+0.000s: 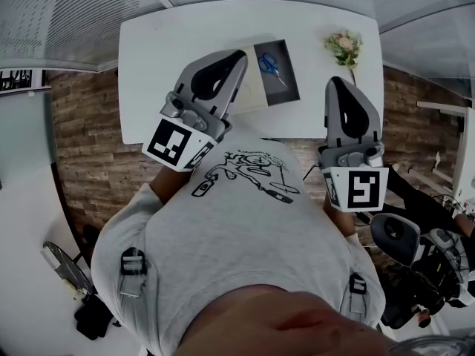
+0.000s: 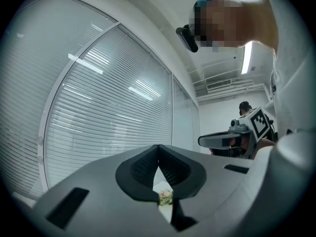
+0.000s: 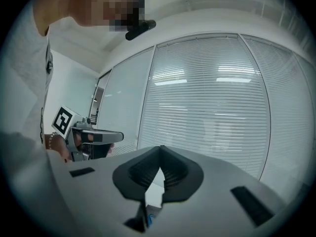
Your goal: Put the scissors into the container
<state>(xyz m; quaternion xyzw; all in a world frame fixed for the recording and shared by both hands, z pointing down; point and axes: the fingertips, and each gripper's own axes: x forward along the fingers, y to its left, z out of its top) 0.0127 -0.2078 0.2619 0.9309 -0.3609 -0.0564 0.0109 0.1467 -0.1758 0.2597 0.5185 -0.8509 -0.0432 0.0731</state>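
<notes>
Where your white table [image 1: 185,43] spreads below, the grey container [image 1: 288,89] sits mid-table, its left edge partly hidden behind your left gripper [image 1: 240,54]. That gripper and your right gripper [image 1: 335,82] are clenched on nothing. Blue scissors [image 1: 270,65] lie inside the container.

bright, even light; fisheye-warped edges

I read the left gripper [image 1: 239,55] raised ahead of the chest, with its nose angled forward and toward the right. In the left gripper view its jaws are closed tip to tip and hold nothing. I read the right gripper [image 1: 334,82] beside it and well apart, nose pointing straight forward. Its jaws are likewise closed and empty. Both marker cubes face the head camera: left cube [image 1: 177,144], right cube [image 1: 356,188].
</notes>
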